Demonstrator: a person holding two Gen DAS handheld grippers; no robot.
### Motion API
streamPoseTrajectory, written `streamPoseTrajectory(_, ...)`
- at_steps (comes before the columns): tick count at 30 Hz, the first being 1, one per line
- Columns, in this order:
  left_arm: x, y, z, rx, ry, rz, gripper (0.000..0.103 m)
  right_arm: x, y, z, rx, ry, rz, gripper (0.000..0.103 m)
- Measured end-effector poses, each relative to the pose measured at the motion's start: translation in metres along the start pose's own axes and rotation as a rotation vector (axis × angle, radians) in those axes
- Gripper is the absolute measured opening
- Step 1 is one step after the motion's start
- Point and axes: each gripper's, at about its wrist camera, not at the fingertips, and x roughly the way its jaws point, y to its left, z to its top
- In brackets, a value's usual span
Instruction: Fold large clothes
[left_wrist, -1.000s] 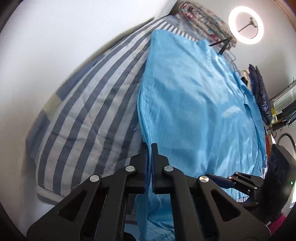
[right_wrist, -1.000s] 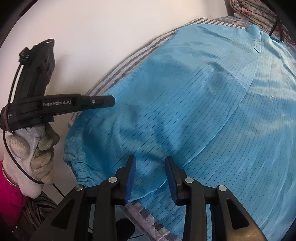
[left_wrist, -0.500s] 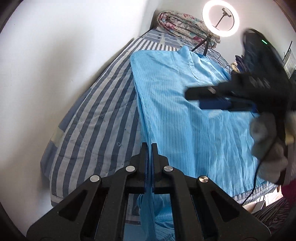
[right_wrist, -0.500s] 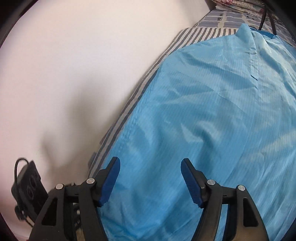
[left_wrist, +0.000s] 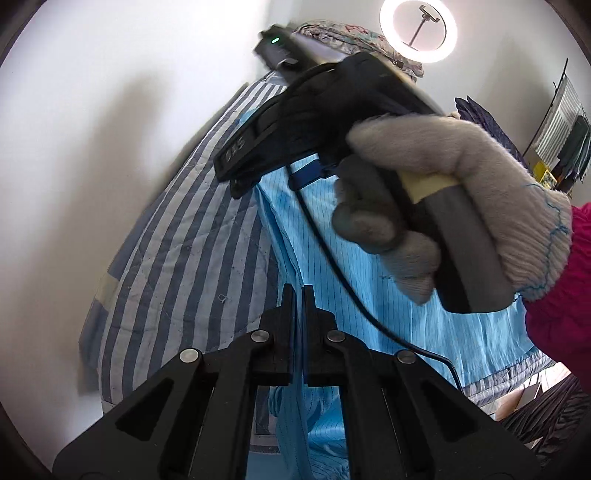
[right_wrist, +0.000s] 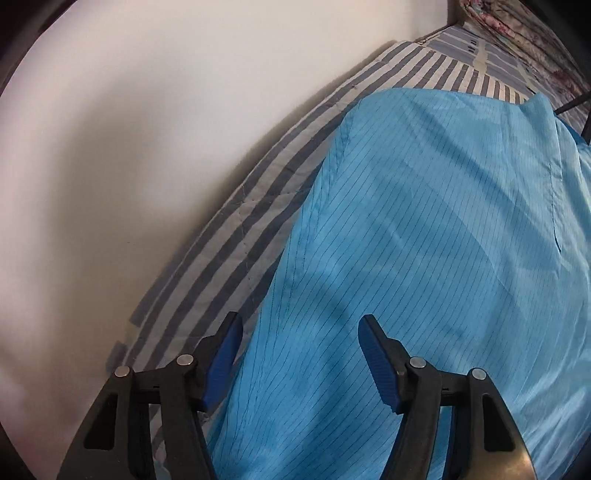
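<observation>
While spread flat on the striped bed (left_wrist: 177, 258), thin, slippery and limp by the look of it, garment (right_wrist: 424, 258) pinched at its near edge by closed left tool (left_wrist: 297, 306), right tool (right_wrist: 301, 354) wide open, empty above cloth; best gripped at hem or seam.

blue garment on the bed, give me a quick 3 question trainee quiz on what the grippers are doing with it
1. True or false: the left gripper is shut on the blue garment.
2. Multiple choice: the right gripper is (a) shut on the fabric, (b) open above the fabric, (c) out of view.
3. Fill in: the garment lies on a ____ bedcover.

Key
1. True: a fold of blue cloth runs between its closed fingers.
2. b: the blue pads stand wide apart over the garment's edge nearest the wall.
3. Striped.
</observation>
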Motion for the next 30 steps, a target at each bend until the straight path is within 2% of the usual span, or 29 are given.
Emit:
streamPoseTrajectory(2,0.002,-0.004,0.001,-0.001,0.005,-0.007,0.0,0.008,0.002,-0.001,-0.003,0.022,0.004,0.038)
streamPoseTrajectory(3,0.002,-0.006,0.001,0.002,0.006,-0.007,0.0,0.01,0.001,-0.001,0.001,0.03,0.005,0.021)
streamPoseTrajectory(6,0.0,-0.014,0.004,0.021,-0.003,-0.008,0.0,0.005,-0.006,-0.003,0.024,0.0,0.022,0.003)
streamPoseTrajectory(9,-0.005,-0.031,0.007,0.068,-0.021,-0.002,0.0,-0.011,-0.024,-0.007,0.093,-0.049,0.118,0.0)
streamPoseTrajectory(17,-0.009,-0.095,0.01,0.216,-0.036,-0.019,0.0,-0.054,-0.098,-0.039,0.261,-0.203,0.343,0.0)
streamPoseTrajectory(22,-0.007,-0.138,0.003,0.319,-0.022,-0.047,0.0,-0.073,-0.17,-0.089,0.422,-0.307,0.451,0.0)
streamPoseTrajectory(26,0.006,-0.175,-0.005,0.39,0.019,-0.074,0.0,-0.067,-0.215,-0.125,0.574,-0.337,0.476,0.0)
streamPoseTrajectory(30,0.015,-0.199,-0.02,0.451,0.065,-0.083,0.0,-0.051,-0.246,-0.15,0.658,-0.297,0.461,0.0)
